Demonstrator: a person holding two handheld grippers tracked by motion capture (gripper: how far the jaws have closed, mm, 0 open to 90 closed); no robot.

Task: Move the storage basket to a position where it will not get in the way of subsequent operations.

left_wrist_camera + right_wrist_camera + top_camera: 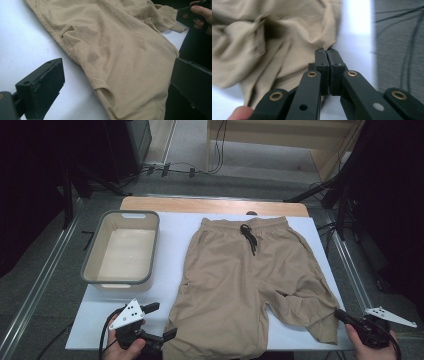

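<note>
Tan drawstring shorts [235,270] lie flat on the white table cover [172,227], waistband at the far side, legs toward me. My left gripper [162,320] is open at the near left, its jaws wide on either side of the left leg's hem [110,97] without pressing it. In the left gripper view the shorts [112,37] spread across the frame. My right gripper [345,316] sits at the near right corner of the right leg. Its jaws [326,51] are shut, with the corner of the tan fabric [274,37] pinched at their tips.
A grey-rimmed white bin [120,214] stands empty at the left of the table. A wooden board edge [210,204] runs along the far side. Cables [190,169] and dark stand legs [320,192] lie on the floor beyond and to the right.
</note>
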